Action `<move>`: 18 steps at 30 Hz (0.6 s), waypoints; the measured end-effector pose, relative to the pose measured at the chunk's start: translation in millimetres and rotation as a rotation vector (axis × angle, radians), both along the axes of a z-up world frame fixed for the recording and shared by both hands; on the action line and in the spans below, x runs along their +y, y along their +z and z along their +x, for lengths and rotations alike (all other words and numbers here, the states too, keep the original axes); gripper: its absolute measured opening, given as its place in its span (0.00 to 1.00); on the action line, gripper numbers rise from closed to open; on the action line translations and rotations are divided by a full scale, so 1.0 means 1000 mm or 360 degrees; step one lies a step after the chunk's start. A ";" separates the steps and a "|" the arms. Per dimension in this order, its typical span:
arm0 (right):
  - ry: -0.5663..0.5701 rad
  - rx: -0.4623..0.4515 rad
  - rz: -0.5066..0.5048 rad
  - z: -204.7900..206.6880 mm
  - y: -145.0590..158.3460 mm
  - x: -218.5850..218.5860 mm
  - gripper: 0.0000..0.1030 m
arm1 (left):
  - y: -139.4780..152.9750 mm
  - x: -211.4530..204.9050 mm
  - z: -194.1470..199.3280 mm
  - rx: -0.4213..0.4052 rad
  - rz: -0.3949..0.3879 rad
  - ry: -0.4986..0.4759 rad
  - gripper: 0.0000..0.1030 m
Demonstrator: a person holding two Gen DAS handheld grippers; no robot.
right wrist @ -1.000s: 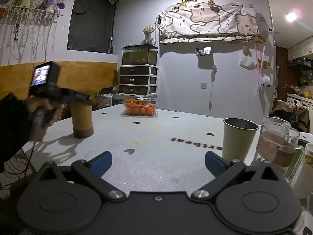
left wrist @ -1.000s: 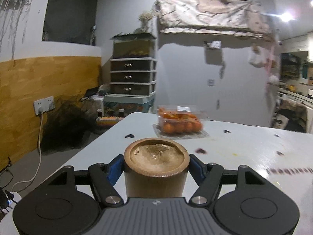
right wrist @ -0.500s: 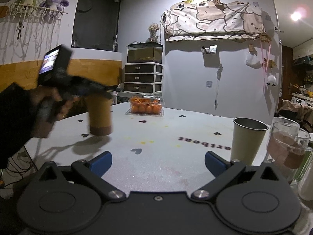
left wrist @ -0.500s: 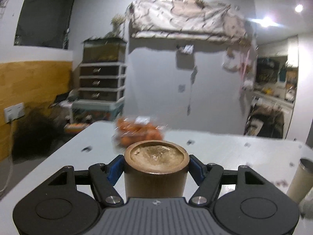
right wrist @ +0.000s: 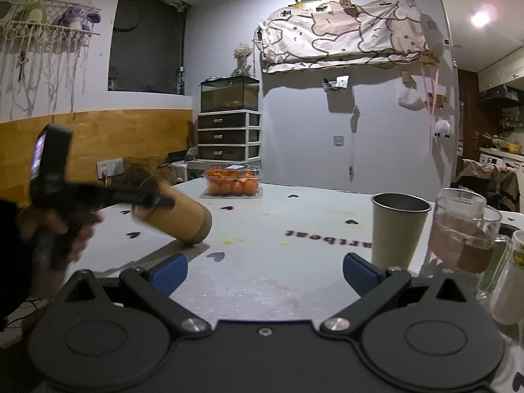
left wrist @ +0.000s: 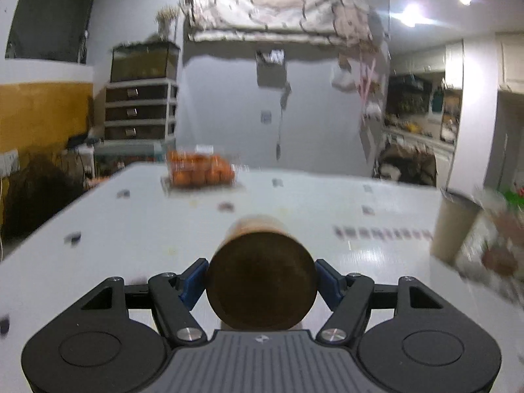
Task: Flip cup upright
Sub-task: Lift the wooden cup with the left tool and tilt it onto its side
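Note:
My left gripper [left wrist: 260, 283] is shut on a brown wooden cup [left wrist: 261, 286]. The cup is tilted far over, one dark round end faces the left camera and the other end points forward and down. In the right wrist view the same cup [right wrist: 178, 221] hangs slanted above the white table [right wrist: 262, 262], its lower end close to the surface, held by the left gripper [right wrist: 147, 198] and a hand. My right gripper [right wrist: 263, 270] is open and empty, low over the table's near edge.
A beige metal tumbler [right wrist: 398, 229], a glass mug [right wrist: 463, 239] with brown drink and a white mug [right wrist: 509, 278] stand at the right. A clear box of oranges [right wrist: 233, 186] sits at the table's far side. The tumbler [left wrist: 453, 226] also shows in the left wrist view.
The left gripper lifted the cup off the table, carried it right toward the middle and tipped it from standing to steeply slanted. The right gripper stayed put.

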State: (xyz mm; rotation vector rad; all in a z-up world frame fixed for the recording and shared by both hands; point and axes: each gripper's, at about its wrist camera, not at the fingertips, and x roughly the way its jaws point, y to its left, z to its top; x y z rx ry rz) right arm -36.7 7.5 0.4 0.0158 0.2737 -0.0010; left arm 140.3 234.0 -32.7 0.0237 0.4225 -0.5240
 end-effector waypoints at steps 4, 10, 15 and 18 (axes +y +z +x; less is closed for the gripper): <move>0.0025 0.0018 0.0004 0.005 -0.001 0.004 0.99 | -0.010 0.003 -0.015 0.0037 0.0042 -0.0060 0.68; 0.0026 0.0031 -0.0013 0.006 -0.001 0.007 0.99 | -0.016 -0.019 -0.027 0.0126 0.0046 -0.0200 0.68; 0.0000 0.0058 0.0039 0.007 -0.002 0.002 0.99 | -0.017 -0.054 -0.059 0.0180 0.0064 -0.0361 0.68; -0.0011 0.0084 0.0131 0.006 -0.003 -0.008 0.99 | -0.018 -0.072 -0.078 0.0177 0.0087 -0.0477 0.68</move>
